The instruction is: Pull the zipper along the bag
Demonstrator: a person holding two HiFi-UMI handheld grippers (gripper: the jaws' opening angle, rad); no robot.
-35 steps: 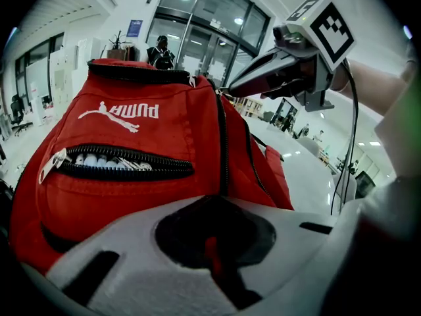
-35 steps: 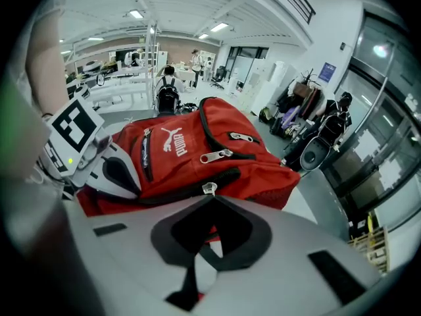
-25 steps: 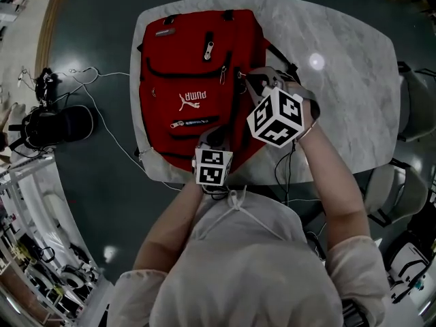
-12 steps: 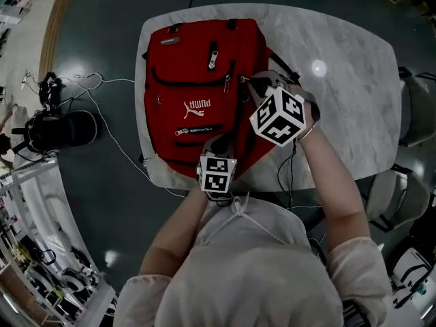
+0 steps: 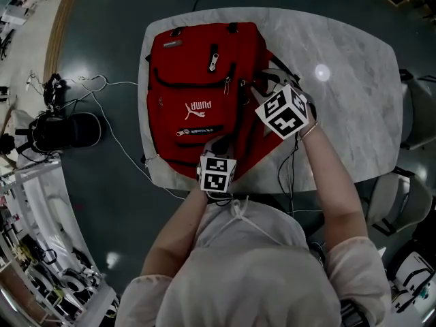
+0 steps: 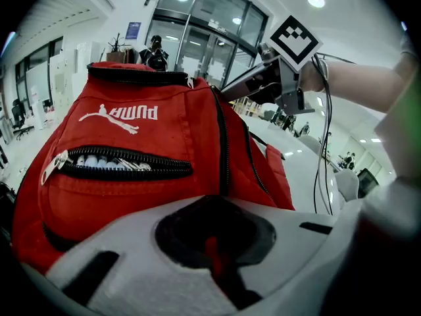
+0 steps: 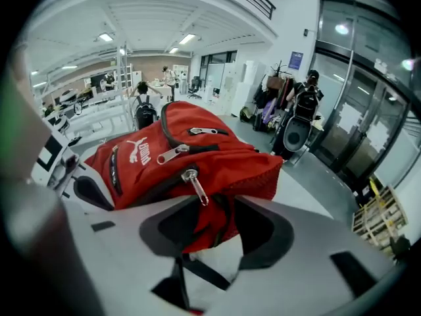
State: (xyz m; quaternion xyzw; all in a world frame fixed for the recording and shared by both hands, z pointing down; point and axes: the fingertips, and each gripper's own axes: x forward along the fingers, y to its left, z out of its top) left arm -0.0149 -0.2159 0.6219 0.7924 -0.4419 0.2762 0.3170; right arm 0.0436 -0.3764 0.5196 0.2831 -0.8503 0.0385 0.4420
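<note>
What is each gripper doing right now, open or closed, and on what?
Left gripper: closed, pinching the near edge of the red backpack.
Right gripper: closed on the backpack's red fabric, just below a hanging zipper pull.

Red Puma backpack [image 5: 194, 97] lying front face up on the left part of the desk [image 5: 354, 107]. Its top is toward the far edge, its base sits right at the near edge, and its left side runs along the left edge. There's a white logo mid-panel, and black zippers cross the front. The lower pocket zipper [image 6: 118, 163] gapes a little. Over on the bunched right side, a silver zipper pull [image 7: 195, 185] dangles from the long black zipper.
</note>
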